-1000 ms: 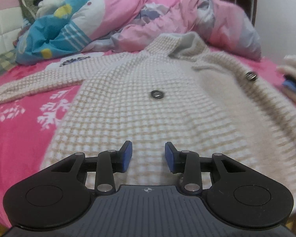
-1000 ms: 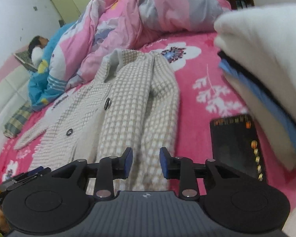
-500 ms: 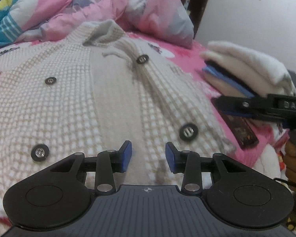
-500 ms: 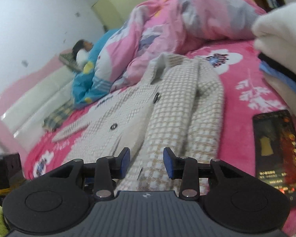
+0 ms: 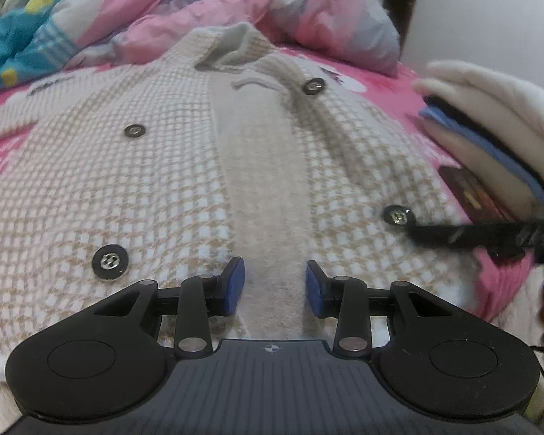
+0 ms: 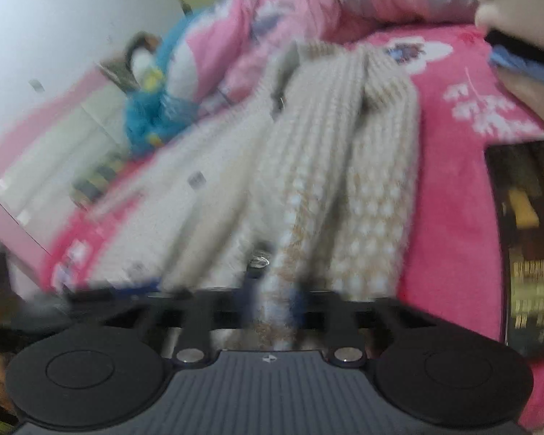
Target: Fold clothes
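A cream and beige checked coat (image 5: 163,181) with dark buttons lies spread on the pink bed. My left gripper (image 5: 275,286) hovers open over its plain middle strip near the hem, with nothing between its blue pads. To the right, in the left wrist view, my right gripper (image 5: 417,233) reaches in level at the coat's right edge, beside a button (image 5: 398,214). The right wrist view is blurred. There the coat (image 6: 326,145) runs away from my right gripper (image 6: 275,297), which is shut on a bunched ridge of its fabric.
A stack of folded clothes (image 5: 489,116) sits at the right on the pink bedsheet (image 6: 453,199). A phone (image 6: 526,239) lies between it and the coat. A pink quilt (image 5: 235,7) is heaped behind the collar. A person (image 6: 141,54) lies at the far left.
My right gripper sank onto the coat's right edge and its jaws shut on the fabric. My left gripper swung right across the coat to its middle strip and stayed open.
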